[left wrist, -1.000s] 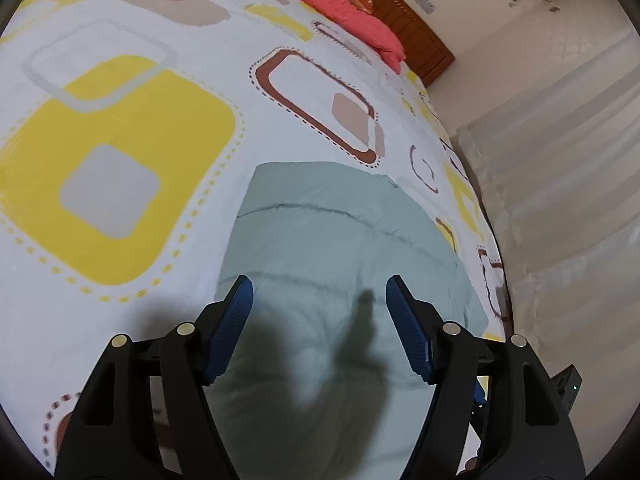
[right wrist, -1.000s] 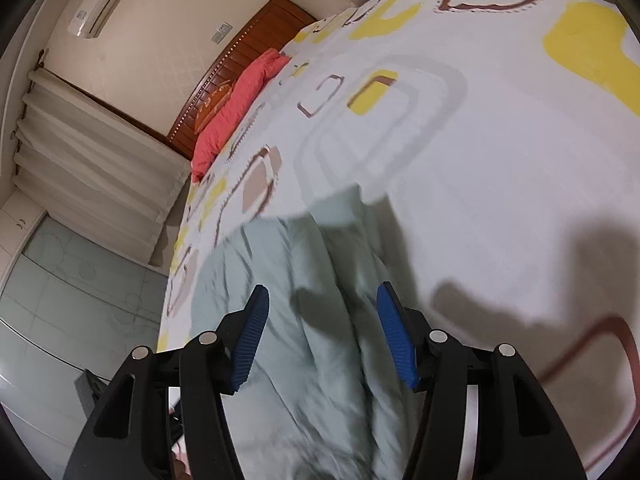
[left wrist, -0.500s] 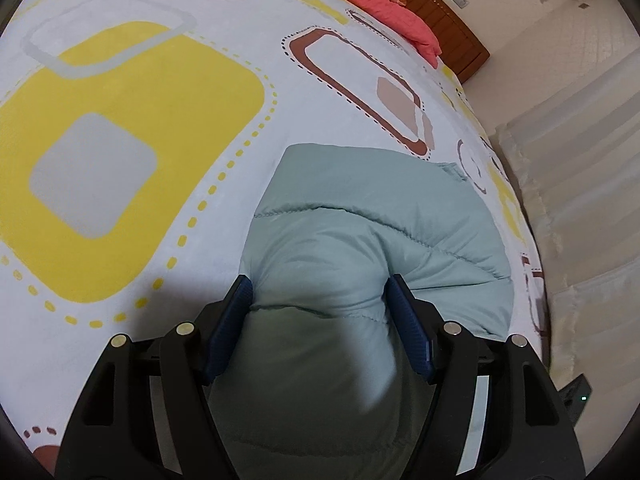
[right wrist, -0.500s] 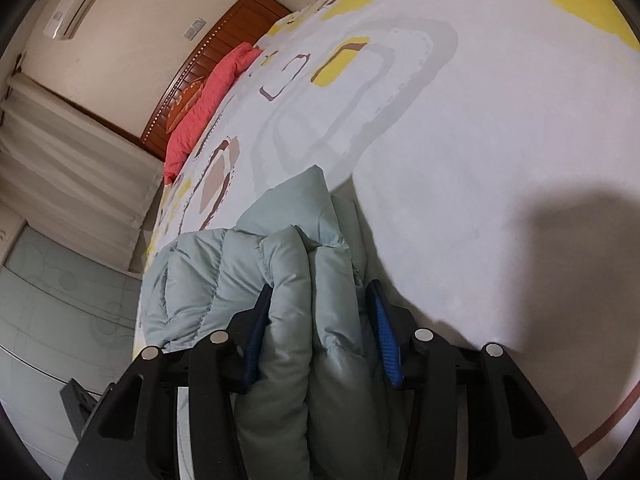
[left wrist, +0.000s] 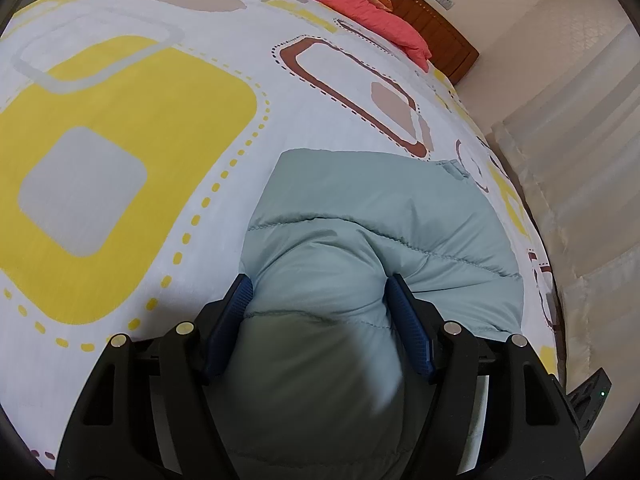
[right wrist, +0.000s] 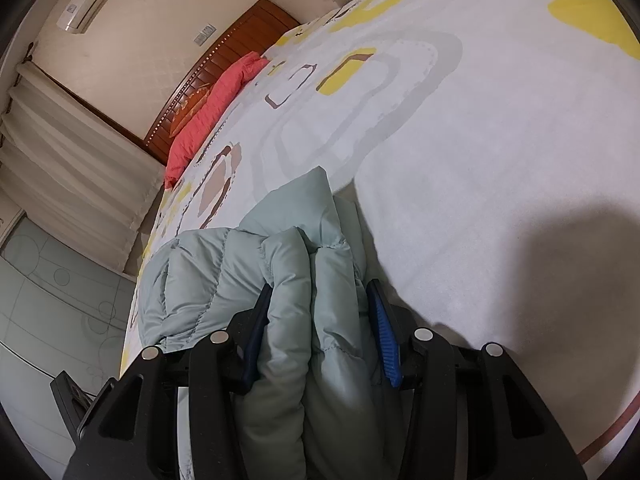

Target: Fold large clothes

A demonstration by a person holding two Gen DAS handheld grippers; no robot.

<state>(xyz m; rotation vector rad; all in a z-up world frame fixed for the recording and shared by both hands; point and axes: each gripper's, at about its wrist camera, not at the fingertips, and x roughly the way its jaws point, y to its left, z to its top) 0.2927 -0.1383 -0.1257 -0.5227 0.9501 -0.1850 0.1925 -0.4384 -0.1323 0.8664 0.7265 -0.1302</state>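
Note:
A pale green quilted puffer jacket (left wrist: 372, 208) lies folded on the bed near its edge; it also shows in the right wrist view (right wrist: 208, 272). My left gripper (left wrist: 318, 286) is shut on a thick bulge of the jacket, its blue pads (left wrist: 408, 332) pressed into both sides. My right gripper (right wrist: 318, 294) is shut on a bunched stack of jacket layers (right wrist: 316, 304), with the blue pads (right wrist: 386, 344) squeezing them. The part of the jacket nearest me is hidden under both grippers.
The bed cover (left wrist: 140, 128) is white with yellow, grey and brown rounded squares. A red pillow (left wrist: 360, 12) and wooden headboard (left wrist: 436, 28) are at the far end. Curtains (left wrist: 580, 184) hang beside the bed edge. A dark stand (right wrist: 74, 396) sits on the floor.
Both grippers dropped from above the flat jacket onto it and closed, bunching the fabric between the pads. The jacket is now lifted into thick folds.

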